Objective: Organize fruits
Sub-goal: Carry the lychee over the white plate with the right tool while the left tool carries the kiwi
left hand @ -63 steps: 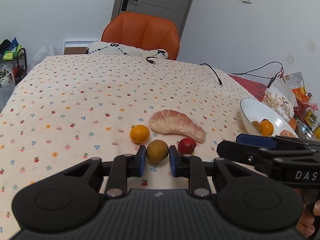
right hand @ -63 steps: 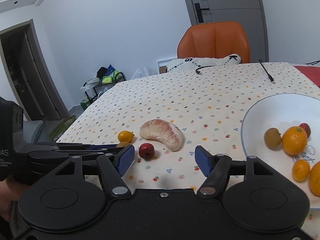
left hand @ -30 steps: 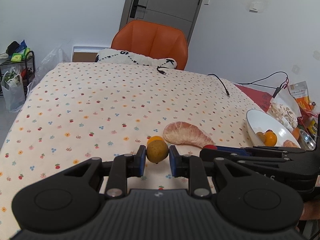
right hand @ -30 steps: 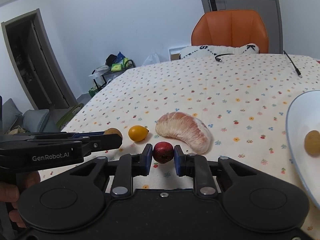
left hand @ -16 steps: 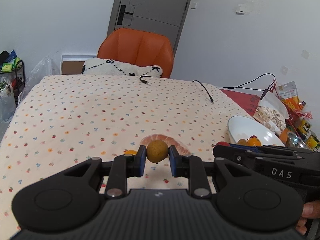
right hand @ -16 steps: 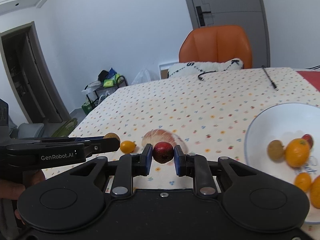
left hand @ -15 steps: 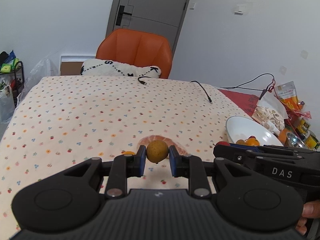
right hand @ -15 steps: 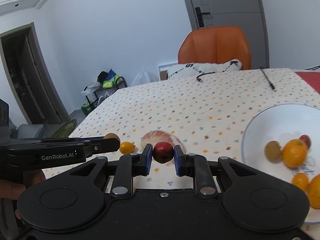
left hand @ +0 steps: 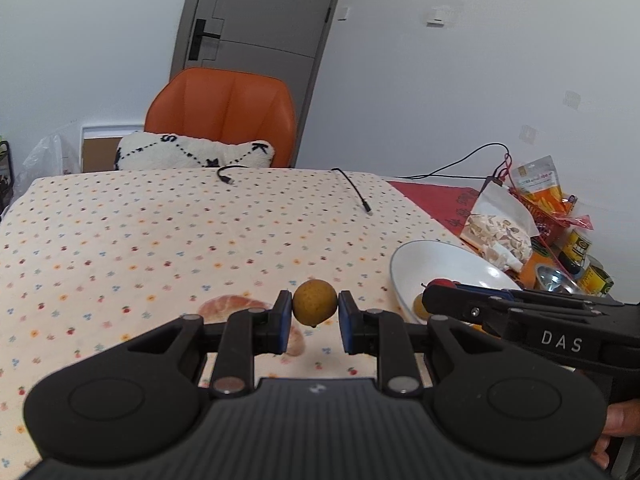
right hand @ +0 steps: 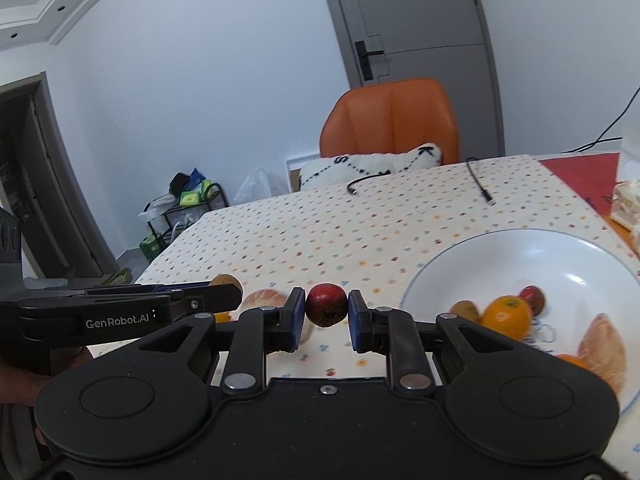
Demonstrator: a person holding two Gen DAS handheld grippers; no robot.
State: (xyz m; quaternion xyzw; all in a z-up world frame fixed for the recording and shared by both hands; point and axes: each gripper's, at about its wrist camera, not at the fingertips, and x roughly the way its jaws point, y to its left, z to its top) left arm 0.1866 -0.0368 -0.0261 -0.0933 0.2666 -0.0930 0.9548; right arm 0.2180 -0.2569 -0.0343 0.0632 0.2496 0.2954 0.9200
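Left hand-held gripper [left hand: 315, 316]: clenched on a yellow-brown round fruit [left hand: 314, 306], which sits between the two blue pads and is lifted clear of the desk [left hand: 160, 232].
Right hand-held gripper [right hand: 327, 318]: clenched on a dark red round fruit [right hand: 326, 310], pinched between its blue pads and held above the desk, just left of the bowl's rim.
White bowl [right hand: 500, 252]: stands near the right edge of the desk. In the right wrist view it holds an orange [right hand: 505, 322], a small brown fruit [right hand: 464, 312] touching the orange's left side, a small red fruit [right hand: 532, 297] behind the orange, and a peeled pomelo segment [right hand: 603, 350] toward the near right wall.
Gripper positions: in the left wrist view the right hand-held gripper's fingers [left hand: 472, 306] reach across the near rim of the bowl [left hand: 436, 264], with the red fruit showing at their tip over the bowl's inside. The left hand-held gripper is left of the bowl, above the flowered cloth.
Pomelo segment on the desk [left hand: 240, 306]: lies on the cloth near the front edge, partly hidden behind the left hand-held gripper's finger.
Far edge of the desk: two black cables [left hand: 356, 194] lie on the cloth; behind it stand an orange chair [left hand: 224, 120] and a white cushion [left hand: 192, 154].
Right edge: snack bags [left hand: 500, 228] lie past the bowl.
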